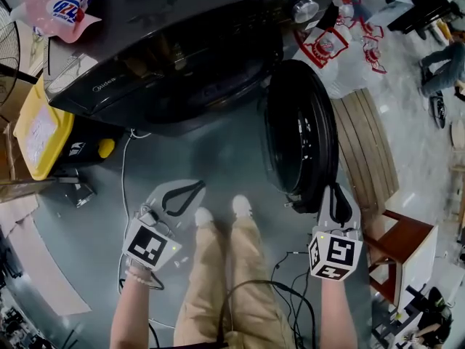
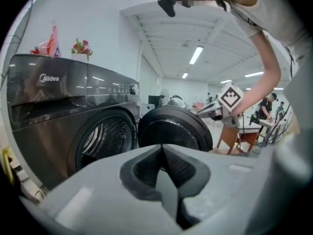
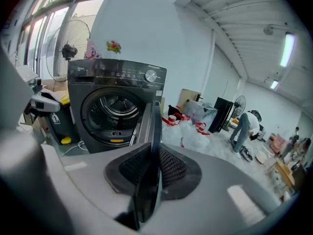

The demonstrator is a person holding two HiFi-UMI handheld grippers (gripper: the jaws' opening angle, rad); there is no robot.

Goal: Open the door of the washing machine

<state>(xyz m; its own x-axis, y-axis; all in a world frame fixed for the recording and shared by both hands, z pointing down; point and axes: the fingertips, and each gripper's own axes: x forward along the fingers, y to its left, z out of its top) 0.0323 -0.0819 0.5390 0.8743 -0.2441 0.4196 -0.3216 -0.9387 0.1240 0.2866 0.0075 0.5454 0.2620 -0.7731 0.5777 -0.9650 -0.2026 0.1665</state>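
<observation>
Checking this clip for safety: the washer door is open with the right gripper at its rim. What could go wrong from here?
The right gripper pinches only the thin edge of the door, so it may slip off. Swung wider, the door could hit the slatted wooden bench. Cables by the feet could snag a step.

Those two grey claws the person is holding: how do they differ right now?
The left gripper is shut with nothing between its jaws; the right gripper is clamped on the edge of the door. The left gripper is clear of the washing machine; the right gripper is at its open door. Both are grey and hand-held.
</observation>
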